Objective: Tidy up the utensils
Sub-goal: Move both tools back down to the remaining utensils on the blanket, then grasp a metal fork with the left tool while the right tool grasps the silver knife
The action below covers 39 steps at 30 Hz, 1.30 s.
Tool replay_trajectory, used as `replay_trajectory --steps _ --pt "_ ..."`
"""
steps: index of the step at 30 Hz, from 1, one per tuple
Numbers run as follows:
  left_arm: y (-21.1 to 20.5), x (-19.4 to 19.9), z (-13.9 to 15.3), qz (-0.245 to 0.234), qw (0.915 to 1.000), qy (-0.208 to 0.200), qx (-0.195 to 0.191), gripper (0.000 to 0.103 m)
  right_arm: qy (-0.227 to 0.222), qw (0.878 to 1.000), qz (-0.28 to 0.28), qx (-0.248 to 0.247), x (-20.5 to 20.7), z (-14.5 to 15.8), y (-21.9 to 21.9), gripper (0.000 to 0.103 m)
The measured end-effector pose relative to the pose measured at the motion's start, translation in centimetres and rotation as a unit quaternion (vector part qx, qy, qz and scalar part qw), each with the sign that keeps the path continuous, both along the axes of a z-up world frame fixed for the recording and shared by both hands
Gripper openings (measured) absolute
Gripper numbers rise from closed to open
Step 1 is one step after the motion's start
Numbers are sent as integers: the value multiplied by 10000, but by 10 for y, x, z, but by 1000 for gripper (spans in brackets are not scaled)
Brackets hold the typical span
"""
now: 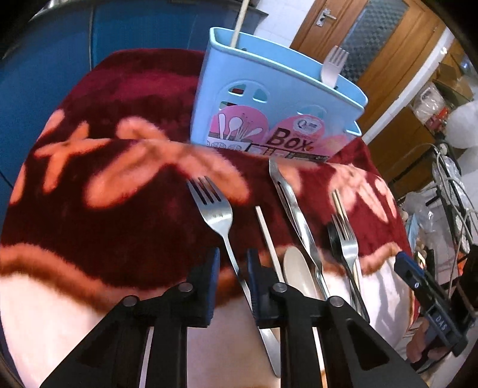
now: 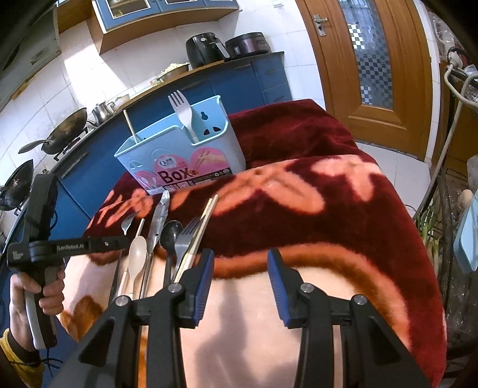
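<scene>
A light blue utensil box (image 1: 269,98) stands on the red flowered blanket (image 1: 119,223) with a white fork (image 1: 333,67) and a chopstick (image 1: 239,24) upright in it. In front of it lie a steel fork (image 1: 213,209), a single chopstick (image 1: 269,238), tongs (image 1: 289,203), a cream spoon (image 1: 295,268), a black spoon (image 1: 333,238) and a second fork (image 1: 348,241). My left gripper (image 1: 233,265) straddles the steel fork's handle, its pads clear of it. My right gripper (image 2: 240,280) hangs open over bare blanket, right of the chopsticks (image 2: 206,218).
A person's hand (image 2: 35,292) holds the left gripper's handle at the blanket's left edge. Blue cabinets (image 2: 245,80) and a stove with woks (image 2: 62,131) run behind the box. A wooden door (image 2: 370,59) and a wire rack (image 2: 448,209) are on the right.
</scene>
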<state>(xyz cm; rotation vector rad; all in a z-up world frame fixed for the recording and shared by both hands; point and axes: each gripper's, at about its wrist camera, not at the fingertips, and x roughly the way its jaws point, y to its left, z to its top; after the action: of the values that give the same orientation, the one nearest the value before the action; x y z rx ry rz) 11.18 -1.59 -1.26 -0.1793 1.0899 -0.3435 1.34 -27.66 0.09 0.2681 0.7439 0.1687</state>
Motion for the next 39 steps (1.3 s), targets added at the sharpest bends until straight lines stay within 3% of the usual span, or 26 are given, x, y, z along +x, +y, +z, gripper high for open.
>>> replay_trajectory --steps 5,15,22,29,39 --pt "2 9 -3 -13 9998 132 -149 10 26 10000 -10 -10 1 -1 -1 40" --pt "16 4 -6 120 9975 -109 -695 4 187 9998 76 -88 5 -2 5 40" --pt "31 -15 9 272 9945 -677 -754 2 279 9985 339 -335 9 7 24 40" --pt "45 -32 30 329 9886 -1370 -525 1 360 9958 689 -476 18 15 54 40" --pt "65 -46 45 500 9787 -1946 -415 1 664 9905 1096 -500 64 22 101 40"
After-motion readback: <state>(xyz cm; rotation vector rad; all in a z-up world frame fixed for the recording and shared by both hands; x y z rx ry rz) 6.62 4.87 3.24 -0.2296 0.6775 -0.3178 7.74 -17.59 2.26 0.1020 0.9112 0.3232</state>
